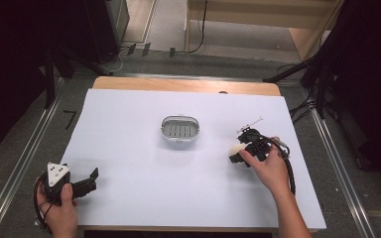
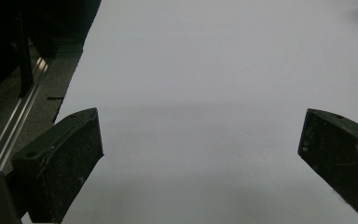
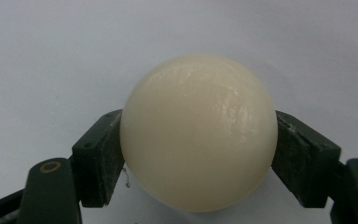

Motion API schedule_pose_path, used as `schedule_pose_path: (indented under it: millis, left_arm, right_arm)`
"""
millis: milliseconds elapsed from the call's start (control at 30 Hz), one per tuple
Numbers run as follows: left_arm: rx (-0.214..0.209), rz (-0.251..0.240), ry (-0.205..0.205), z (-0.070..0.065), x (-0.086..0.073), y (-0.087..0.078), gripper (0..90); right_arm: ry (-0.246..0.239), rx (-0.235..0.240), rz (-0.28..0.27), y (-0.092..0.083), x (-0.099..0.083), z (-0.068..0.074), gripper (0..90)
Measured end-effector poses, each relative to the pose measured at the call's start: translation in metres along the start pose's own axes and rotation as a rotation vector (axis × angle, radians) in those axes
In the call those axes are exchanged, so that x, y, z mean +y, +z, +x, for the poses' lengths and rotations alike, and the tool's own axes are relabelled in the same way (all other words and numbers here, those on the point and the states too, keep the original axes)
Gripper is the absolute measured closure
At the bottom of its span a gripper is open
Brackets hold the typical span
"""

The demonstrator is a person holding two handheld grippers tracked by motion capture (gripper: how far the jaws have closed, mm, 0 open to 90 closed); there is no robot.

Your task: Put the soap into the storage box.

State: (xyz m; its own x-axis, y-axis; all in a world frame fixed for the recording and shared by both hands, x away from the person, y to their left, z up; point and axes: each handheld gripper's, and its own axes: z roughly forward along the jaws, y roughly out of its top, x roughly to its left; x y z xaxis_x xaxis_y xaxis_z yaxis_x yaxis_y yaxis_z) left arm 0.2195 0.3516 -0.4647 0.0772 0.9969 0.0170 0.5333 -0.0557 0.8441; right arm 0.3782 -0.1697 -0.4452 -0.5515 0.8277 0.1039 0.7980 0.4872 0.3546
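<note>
**Ball gripped, dish next**

The right hand-held gripper (image 1: 237,153) has its jaws closed on a smooth cream-white ball (image 3: 198,133), pads pressing it from both sides; in the right gripper view the ball sits centred between them. It's at the worktop's (image 1: 129,148) right side, low over the white sheet, whether touching it or just off I can't tell. The left hand-held gripper (image 1: 90,179) rests near the front-left corner, jaws wide apart w/ nothing between. A small grey oval slotted dish (image 1: 179,128) stands mid-worktop, well apart from the ball. Likely step: lift & carry to the dish. Keep the squeeze steady, since a round, slick ball can squirt out; lift straight, travel slow, lower into the dish before opening.
</note>
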Motion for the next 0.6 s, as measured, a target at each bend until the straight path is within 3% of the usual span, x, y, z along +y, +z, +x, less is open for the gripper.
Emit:
schedule_pose_path:
  millis: [433,600]
  left_arm:
    - [0.002,-0.001,-0.002,0.000,0.000,0.000,0.1]
    - [0.002,-0.001,-0.002,0.000,0.000,0.000,0.1]
  right_arm:
    - [-0.025,0.034,-0.025,-0.012,0.013,0.010,25.1]
    - [-0.055,0.039,-0.025,-0.014,0.018,0.015,25.2]
